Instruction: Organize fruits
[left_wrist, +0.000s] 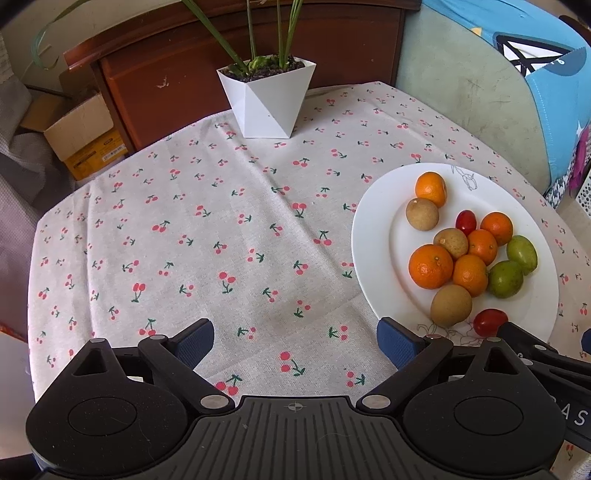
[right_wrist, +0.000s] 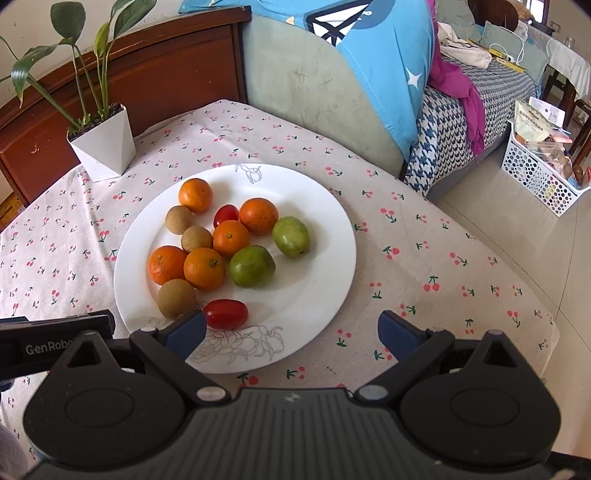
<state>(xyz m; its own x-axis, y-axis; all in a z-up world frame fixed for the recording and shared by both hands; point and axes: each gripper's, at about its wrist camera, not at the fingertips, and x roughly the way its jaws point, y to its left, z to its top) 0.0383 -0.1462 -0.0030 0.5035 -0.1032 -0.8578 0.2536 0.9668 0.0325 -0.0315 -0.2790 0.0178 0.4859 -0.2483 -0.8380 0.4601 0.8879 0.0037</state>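
Observation:
A white plate (right_wrist: 325, 236) holds mixed fruit: several oranges (right_wrist: 204, 267), three brown round fruits (right_wrist: 176, 298), two green fruits (right_wrist: 252, 266) and two red cherry tomatoes (right_wrist: 225, 314). My right gripper (right_wrist: 291, 332) is open and empty above the plate's near rim, its left finger beside the near tomato. My left gripper (left_wrist: 295, 341) is open and empty over bare tablecloth, left of the plate (left_wrist: 373, 240). The fruit shows there too, oranges (left_wrist: 430, 266) in the middle. The right gripper's body shows at the left wrist view's lower right.
A cherry-print cloth (left_wrist: 221, 221) covers the table. A white faceted plant pot (left_wrist: 267, 98) stands at the far edge, also in the right wrist view (right_wrist: 105, 144). A sofa with blue cloth (right_wrist: 369, 74) is behind, a white basket (right_wrist: 539, 166) on the floor at right.

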